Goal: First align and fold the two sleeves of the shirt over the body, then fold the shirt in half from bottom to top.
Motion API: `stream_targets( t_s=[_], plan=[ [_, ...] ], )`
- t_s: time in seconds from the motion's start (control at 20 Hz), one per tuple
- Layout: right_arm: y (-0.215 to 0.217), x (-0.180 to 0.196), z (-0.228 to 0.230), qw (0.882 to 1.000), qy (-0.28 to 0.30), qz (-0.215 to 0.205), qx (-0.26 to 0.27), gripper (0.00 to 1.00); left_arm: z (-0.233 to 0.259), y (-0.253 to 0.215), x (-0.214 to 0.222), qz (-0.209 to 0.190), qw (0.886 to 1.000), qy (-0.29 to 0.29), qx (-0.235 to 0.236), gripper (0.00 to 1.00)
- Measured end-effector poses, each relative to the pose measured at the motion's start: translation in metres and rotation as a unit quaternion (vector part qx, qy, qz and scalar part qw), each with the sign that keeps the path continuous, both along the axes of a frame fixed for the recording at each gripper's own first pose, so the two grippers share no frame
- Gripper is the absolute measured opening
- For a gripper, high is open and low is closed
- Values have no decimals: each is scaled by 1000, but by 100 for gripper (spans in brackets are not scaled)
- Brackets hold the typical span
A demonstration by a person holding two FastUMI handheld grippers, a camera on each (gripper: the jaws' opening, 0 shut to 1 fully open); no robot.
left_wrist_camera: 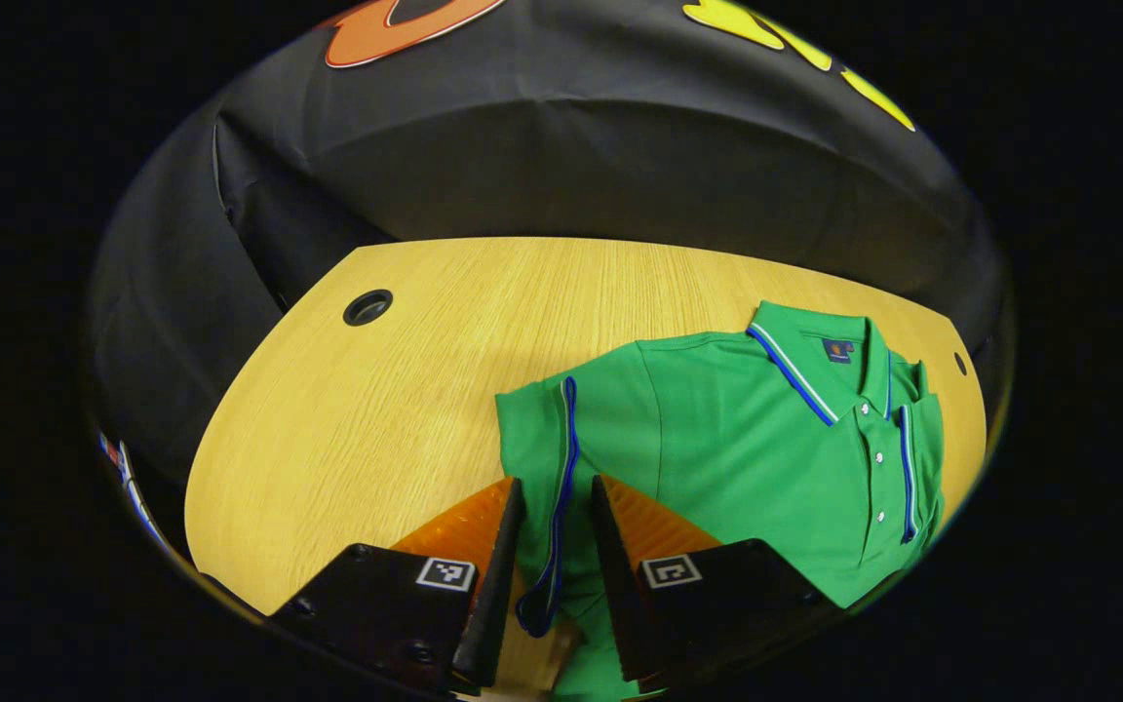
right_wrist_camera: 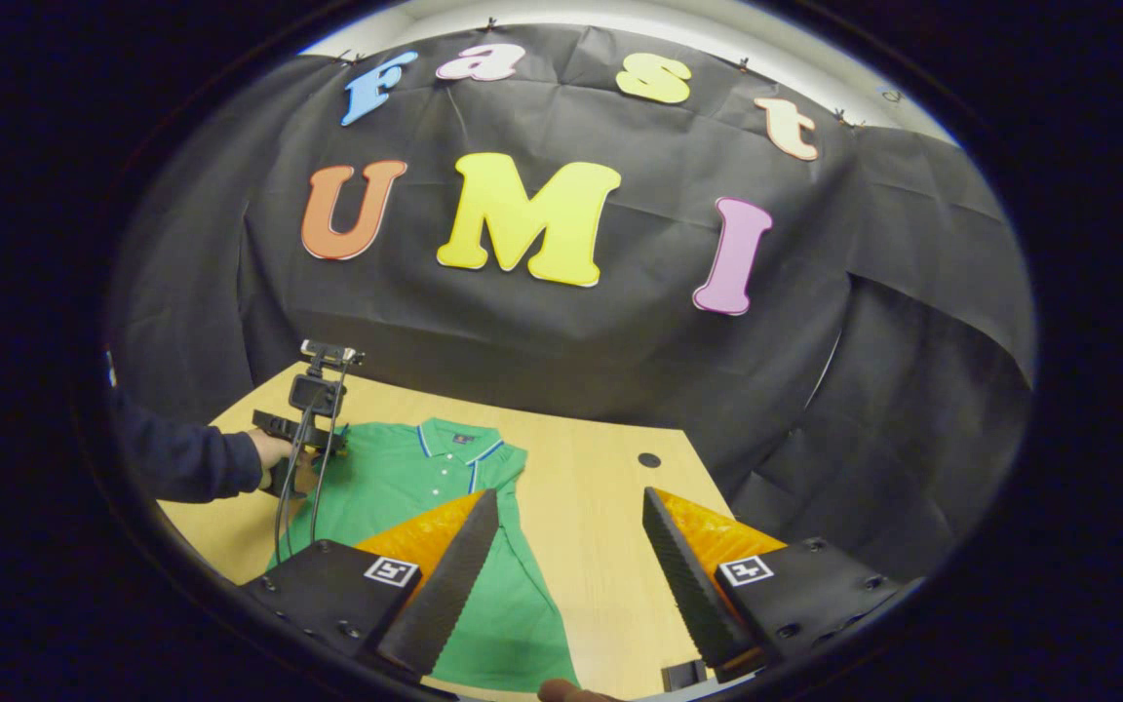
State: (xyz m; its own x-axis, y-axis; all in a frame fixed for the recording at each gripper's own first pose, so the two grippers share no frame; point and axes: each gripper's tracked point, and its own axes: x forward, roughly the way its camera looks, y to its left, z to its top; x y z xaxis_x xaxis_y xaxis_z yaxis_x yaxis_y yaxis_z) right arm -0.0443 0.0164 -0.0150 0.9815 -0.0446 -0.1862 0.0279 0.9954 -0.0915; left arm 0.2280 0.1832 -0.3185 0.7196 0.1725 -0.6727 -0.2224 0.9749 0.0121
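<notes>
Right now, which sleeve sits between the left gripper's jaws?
The sleeve with the blue-trimmed cuff, nearest the left gripper; its open jaws straddle it. The other sleeve lies folded over the shirt's body, beside the placket.

No words or numbers can be read. A small label (left_wrist_camera: 837, 350) is being shown inside the shirt (left_wrist_camera: 737, 458) collar, too tiny to read.

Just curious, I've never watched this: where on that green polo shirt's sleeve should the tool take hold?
Probably the blue-striped cuff edge of the green polo shirt. It lies between the left tool's open fingers, thin against the wooden table, so come from the shirt's outer side.
</notes>
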Motion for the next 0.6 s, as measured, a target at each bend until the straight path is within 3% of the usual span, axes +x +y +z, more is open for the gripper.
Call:
stream_targets(
  t_s=[0.05, 0.15, 0.2, 0.3, 0.6],
  plan=[
    [0, 0, 0, 1000, 1, 1, -1, 96, -1, 1, -1, -3, 1000, 3, 0, 46],
    [1, -1, -2, 1000, 4, 2, -2, 95, -2, 1, 0, -7, 1000, 7, 1, 34],
    [1, -1, -3, 1000, 6, 2, -2, 96, -1, 2, -1, -11, 1000, 8, -1, 22],
    [2, 0, -5, 1000, 9, 2, -1, 95, -2, 1, -1, -16, 1000, 13, -8, 13],
    [7, -3, -9, 1000, 12, 8, -1, 96, 0, 4, 0, -32, 999, 31, -14, 5]
  ],
)
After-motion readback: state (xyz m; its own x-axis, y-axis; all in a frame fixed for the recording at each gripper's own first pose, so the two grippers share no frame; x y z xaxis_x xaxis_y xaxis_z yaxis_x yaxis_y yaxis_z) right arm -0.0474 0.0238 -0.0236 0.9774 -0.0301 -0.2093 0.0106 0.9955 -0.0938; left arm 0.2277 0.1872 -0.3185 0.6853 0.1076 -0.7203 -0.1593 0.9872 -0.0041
